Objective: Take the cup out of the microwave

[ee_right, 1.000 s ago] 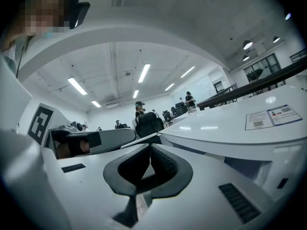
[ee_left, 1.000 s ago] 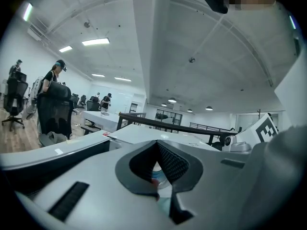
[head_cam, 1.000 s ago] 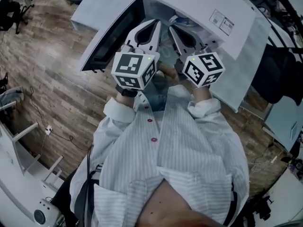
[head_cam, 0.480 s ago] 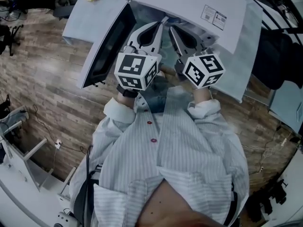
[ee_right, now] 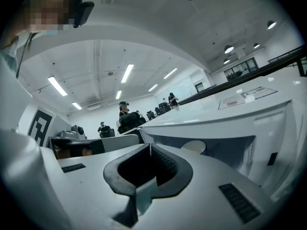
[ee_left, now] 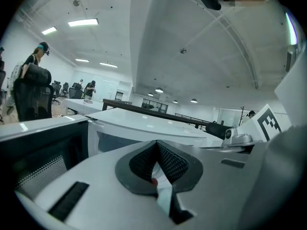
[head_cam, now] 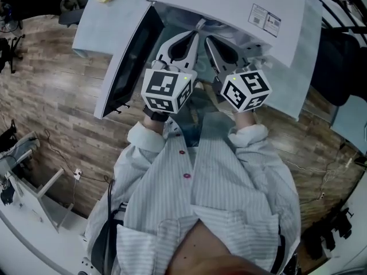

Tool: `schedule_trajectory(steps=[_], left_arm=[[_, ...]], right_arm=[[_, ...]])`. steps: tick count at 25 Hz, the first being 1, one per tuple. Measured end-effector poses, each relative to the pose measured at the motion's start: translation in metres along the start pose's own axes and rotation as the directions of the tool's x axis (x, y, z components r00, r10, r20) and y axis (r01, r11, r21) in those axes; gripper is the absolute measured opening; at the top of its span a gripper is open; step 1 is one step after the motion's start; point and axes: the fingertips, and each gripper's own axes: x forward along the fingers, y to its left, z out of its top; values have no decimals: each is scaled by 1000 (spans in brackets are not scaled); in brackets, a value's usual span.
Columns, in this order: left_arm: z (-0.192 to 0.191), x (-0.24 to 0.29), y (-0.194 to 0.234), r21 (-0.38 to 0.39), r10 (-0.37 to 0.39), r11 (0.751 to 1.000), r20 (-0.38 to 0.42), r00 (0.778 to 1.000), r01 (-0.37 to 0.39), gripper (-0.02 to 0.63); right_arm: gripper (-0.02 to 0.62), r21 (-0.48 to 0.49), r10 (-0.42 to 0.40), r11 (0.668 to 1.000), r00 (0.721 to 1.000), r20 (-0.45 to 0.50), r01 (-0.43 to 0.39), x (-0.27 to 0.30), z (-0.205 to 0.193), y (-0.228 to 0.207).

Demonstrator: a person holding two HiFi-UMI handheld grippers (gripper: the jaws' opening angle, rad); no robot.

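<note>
Microwave door [head_cam: 129,56] stands open at left. Left gripper [head_cam: 194,34] and right gripper [head_cam: 210,38], jaws closed and empty, point into the microwave [head_cam: 229,4]. Cup [ee_right: 194,146], probably the pale round shape deep in the cavity, is not yet gripped; opening jaws, grasp and withdrawal remain.

Nothing I can read from here. The white microwave [head_cam: 229,2] has a printed sticker [head_cam: 264,20] on top, but the print is too small. The square markers [head_cam: 165,87] on the cubes are only black-and-white patterns.
</note>
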Motion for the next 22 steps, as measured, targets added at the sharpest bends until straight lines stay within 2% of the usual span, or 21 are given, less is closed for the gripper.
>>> schedule_trajectory(steps=[11, 22], left_arm=[[-46, 19, 5, -6, -37, 999, -59, 998, 37, 9], [-80, 36, 18, -28, -36, 999, -84, 996, 34, 10]], right_arm=[[35, 19, -57, 998, 998, -23, 57, 0, -29, -27], [35, 24, -76, 997, 996, -54, 77, 10, -60, -37]])
